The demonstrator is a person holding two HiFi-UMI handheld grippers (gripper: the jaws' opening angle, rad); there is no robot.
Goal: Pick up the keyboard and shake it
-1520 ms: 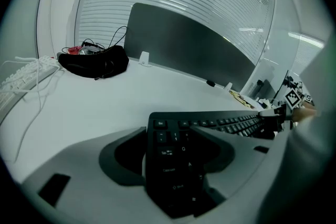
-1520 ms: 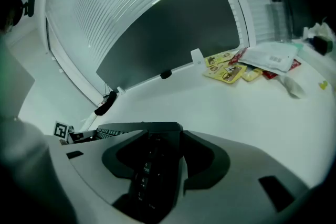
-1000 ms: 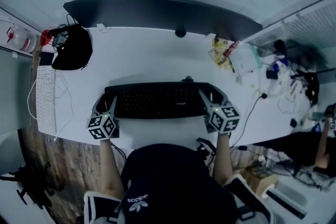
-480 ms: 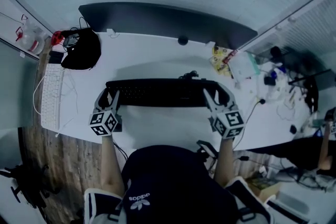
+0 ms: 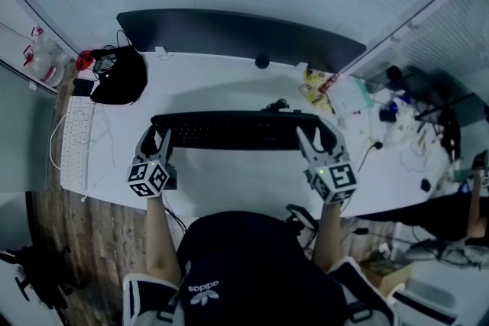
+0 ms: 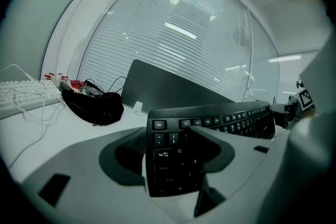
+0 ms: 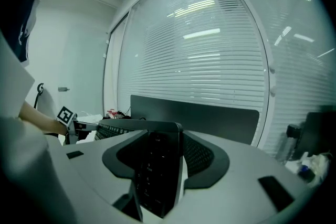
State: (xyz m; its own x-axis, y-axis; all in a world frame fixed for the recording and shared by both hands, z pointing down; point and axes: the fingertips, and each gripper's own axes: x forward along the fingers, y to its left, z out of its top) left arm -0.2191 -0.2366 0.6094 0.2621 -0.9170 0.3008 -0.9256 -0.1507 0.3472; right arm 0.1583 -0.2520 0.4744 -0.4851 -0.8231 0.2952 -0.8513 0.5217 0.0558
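Observation:
A long black keyboard point(image 5: 237, 130) hangs lifted above the white desk point(image 5: 229, 84), tilted so its keys face me. My left gripper point(image 5: 155, 143) is shut on its left end, where the Esc key and number keys point(image 6: 173, 149) sit between the jaws. Shut on the right end is my right gripper point(image 5: 315, 140), and the keyboard's edge point(image 7: 160, 170) runs upright between its jaws. The opposite gripper's marker cube point(image 7: 64, 114) shows far along the keyboard in the right gripper view.
A black bag point(image 5: 118, 76) lies at the desk's back left, with a white keyboard point(image 5: 75, 141) and cable beside it. A dark monitor back point(image 5: 237, 34) stands along the far edge. Clutter point(image 5: 359, 95) covers the right side. Blinds point(image 6: 173, 44) fill the background.
The keyboard has risen off the desk and tipped up on edge, both grippers lifting with it. Between half a second ago and now it moved only slightly.

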